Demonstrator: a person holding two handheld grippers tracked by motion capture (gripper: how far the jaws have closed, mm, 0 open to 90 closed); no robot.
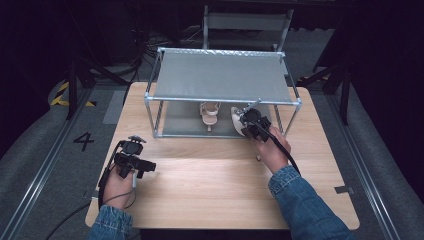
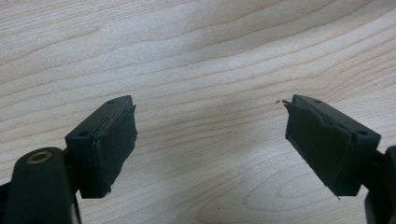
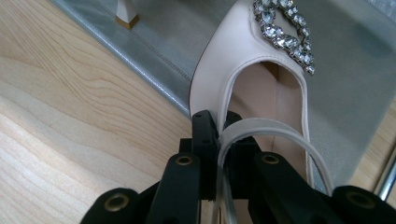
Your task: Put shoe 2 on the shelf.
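Observation:
A cream high-heeled shoe (image 3: 252,79) with a rhinestone buckle (image 3: 283,33) is held over the front edge of the rack's lower shelf (image 3: 187,51). My right gripper (image 3: 220,140) is shut on the shoe's side wall near its strap. From above, that gripper (image 1: 248,121) and the shoe (image 1: 235,119) sit at the rack's lower right opening. A second matching shoe (image 1: 210,115) stands on the lower shelf to the left. My left gripper (image 1: 146,167) rests over the table's left part, and its own view shows it open (image 2: 210,135) above bare wood.
A two-tier metal rack (image 1: 222,75) with grey fabric shelves stands at the back of the wooden table (image 1: 210,185). Its front right post (image 1: 296,120) is close to my right gripper. Dark floor, cables and stand legs surround the table.

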